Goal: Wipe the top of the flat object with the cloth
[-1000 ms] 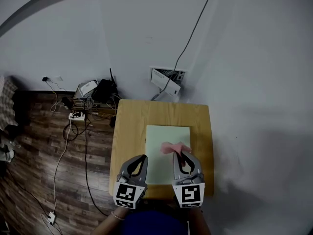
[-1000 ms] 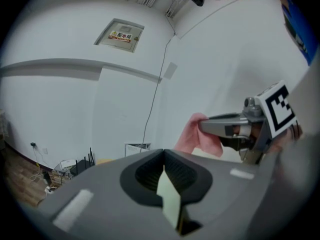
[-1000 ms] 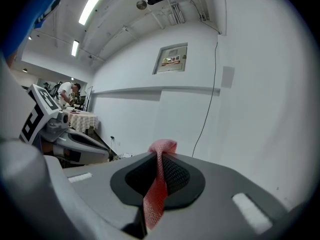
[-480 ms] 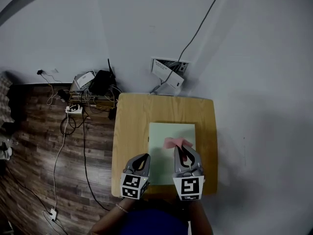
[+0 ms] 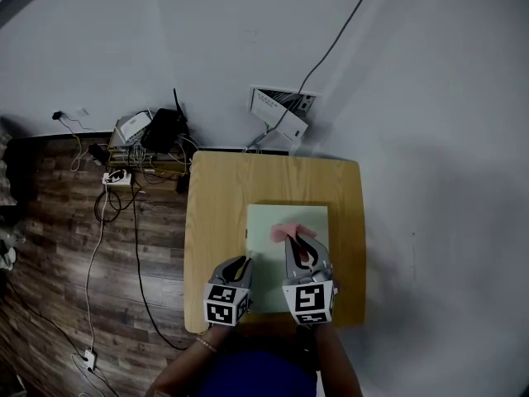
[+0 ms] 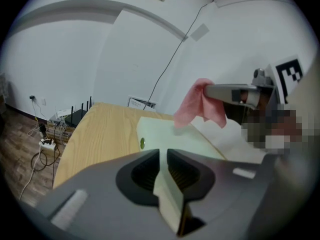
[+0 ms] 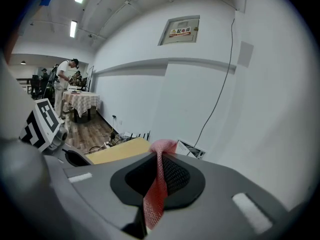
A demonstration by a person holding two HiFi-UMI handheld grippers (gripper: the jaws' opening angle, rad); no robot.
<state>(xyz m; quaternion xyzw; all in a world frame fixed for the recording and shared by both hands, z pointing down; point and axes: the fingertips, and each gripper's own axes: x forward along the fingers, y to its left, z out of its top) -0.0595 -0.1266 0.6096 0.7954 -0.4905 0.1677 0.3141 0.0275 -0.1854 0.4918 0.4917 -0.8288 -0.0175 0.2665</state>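
Observation:
A pale green flat board (image 5: 266, 222) lies on a small wooden table (image 5: 215, 213). My left gripper (image 5: 242, 263) is at the board's near left edge. In the left gripper view that edge (image 6: 167, 204) sits between the jaws of the left gripper (image 6: 163, 154), which are opening, with the pads still against it. My right gripper (image 5: 301, 251) hovers over the board's near half, shut on a pink cloth (image 5: 283, 232). The cloth (image 7: 159, 184) runs up between its jaws and hangs off the tips as a pink bunch (image 6: 200, 104) just above the board (image 6: 165, 134).
A router and tangled cables (image 5: 149, 131) lie on the wood floor left of the table. A white box (image 5: 281, 114) leans on the wall behind it, with a cable running up. Far off, a person (image 7: 64, 79) stands by a covered table (image 7: 82, 104).
Both grippers have drawn a little closer together over the board's near end. The left one has come in onto the board's left edge. The cloth stays in the right gripper.

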